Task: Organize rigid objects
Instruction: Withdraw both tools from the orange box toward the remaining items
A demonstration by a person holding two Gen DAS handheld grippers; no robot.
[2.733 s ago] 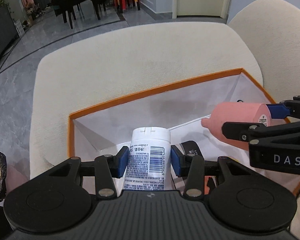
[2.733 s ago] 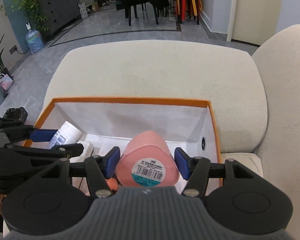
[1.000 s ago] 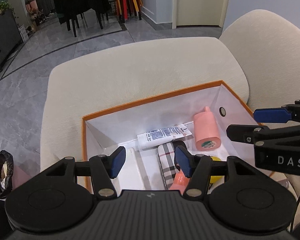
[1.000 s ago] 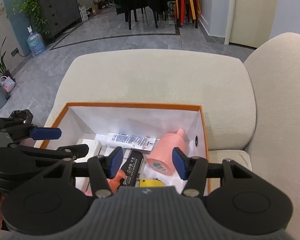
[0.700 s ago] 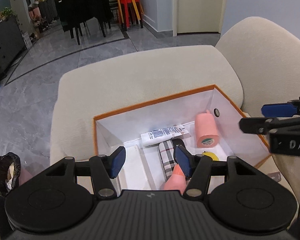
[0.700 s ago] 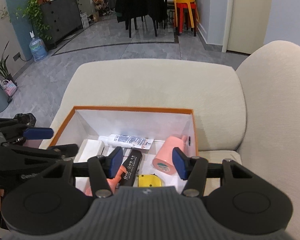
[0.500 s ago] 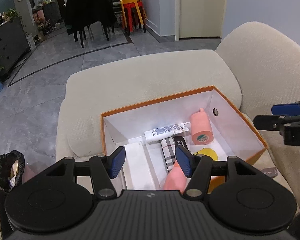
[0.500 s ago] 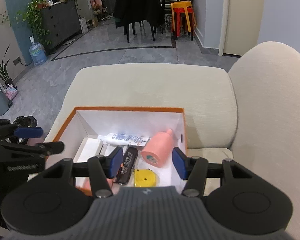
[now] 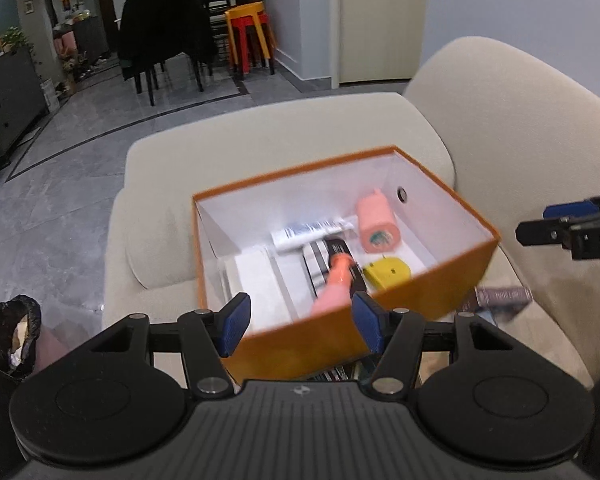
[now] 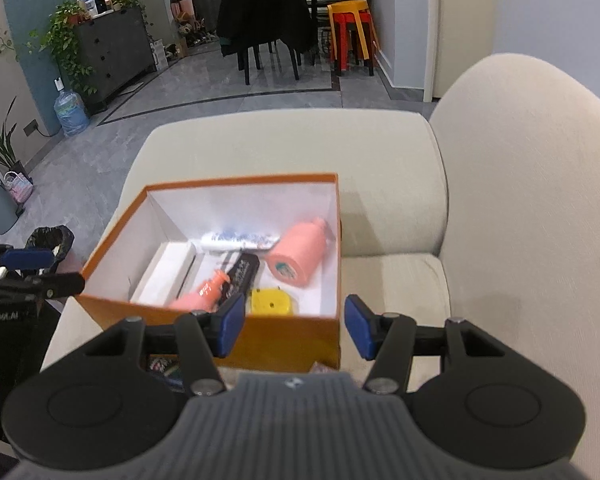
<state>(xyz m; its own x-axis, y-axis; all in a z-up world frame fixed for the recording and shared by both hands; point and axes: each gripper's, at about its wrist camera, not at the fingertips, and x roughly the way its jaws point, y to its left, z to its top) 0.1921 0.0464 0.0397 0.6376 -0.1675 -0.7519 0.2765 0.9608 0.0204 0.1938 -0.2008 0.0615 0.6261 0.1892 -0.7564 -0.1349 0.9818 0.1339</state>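
Note:
An orange box (image 9: 452, 268) with a white inside sits on a cream sofa; it also shows in the right wrist view (image 10: 116, 220). Inside lie a pink bottle (image 9: 376, 226) (image 10: 300, 254), a white tube (image 9: 308, 232) (image 10: 240, 240), a black case (image 9: 340, 256) (image 10: 242, 272), a yellow object (image 9: 388, 274) (image 10: 270, 300), a second pink bottle (image 9: 332, 288) (image 10: 202, 292) and a white box (image 10: 166, 272). My left gripper (image 9: 300, 324) is open and empty, above the box's near wall. My right gripper (image 10: 294, 326) is open and empty, at the box's near right corner.
The cream sofa (image 10: 380, 168) has a tall arm on the right (image 10: 532, 200). Small packets (image 9: 500, 296) lie on the seat near the box. A black bag (image 9: 12, 328) stands at the left. Chairs and stools (image 10: 348, 36) stand on the grey floor beyond.
Both grippers let go of the white tube and the pink bottle, which now lie in the box. Both grippers have drawn back and up, away from the box.

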